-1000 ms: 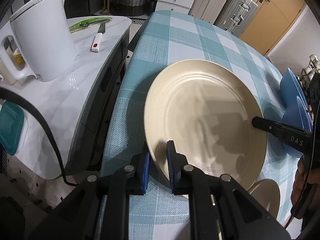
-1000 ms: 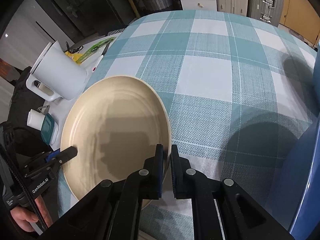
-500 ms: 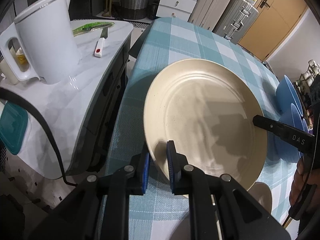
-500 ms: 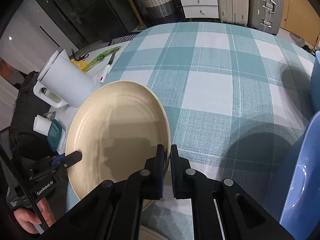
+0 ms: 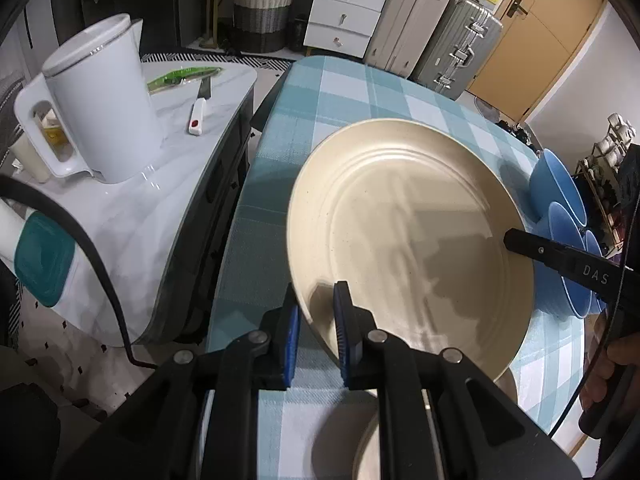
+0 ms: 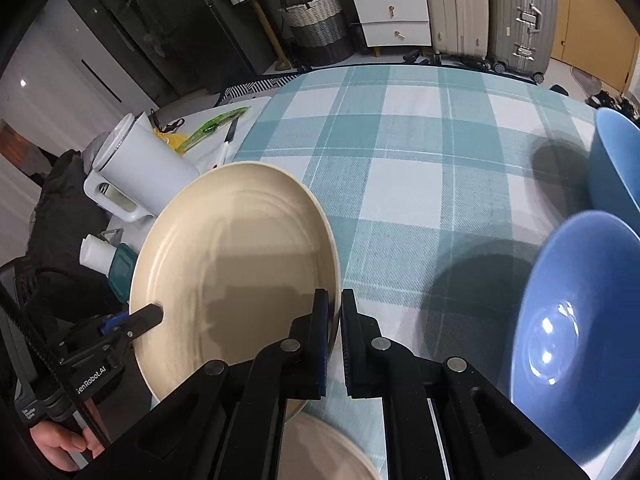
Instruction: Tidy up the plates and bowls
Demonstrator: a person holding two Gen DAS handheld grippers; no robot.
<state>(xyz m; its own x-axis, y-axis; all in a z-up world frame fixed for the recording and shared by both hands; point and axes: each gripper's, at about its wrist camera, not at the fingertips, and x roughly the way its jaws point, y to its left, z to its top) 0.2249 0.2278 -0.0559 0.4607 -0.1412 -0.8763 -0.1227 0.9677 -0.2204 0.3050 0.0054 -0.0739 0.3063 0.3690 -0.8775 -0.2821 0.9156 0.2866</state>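
**Currently: Large Plate Clamped by Both Claws**

My left gripper [image 5: 316,312] is clamped on the near-left rim of the cream plate [image 5: 412,240]; one blue pad sits under the rim, the other on the plate's upper face. My right gripper [image 6: 334,320] is clamped on the opposite rim of the same plate [image 6: 236,264], its jaws nearly together on the thin edge. The plate hangs tilted above the checked tablecloth [image 6: 400,152], clear of it.

A second cream plate [image 6: 328,448] lies on the cloth beneath my grippers. Blue bowls [image 6: 576,320] stand on the cloth to my right, near the plate. A white kettle [image 5: 100,112] stands on the marble side counter [image 5: 132,232] to my left, apart from the table.
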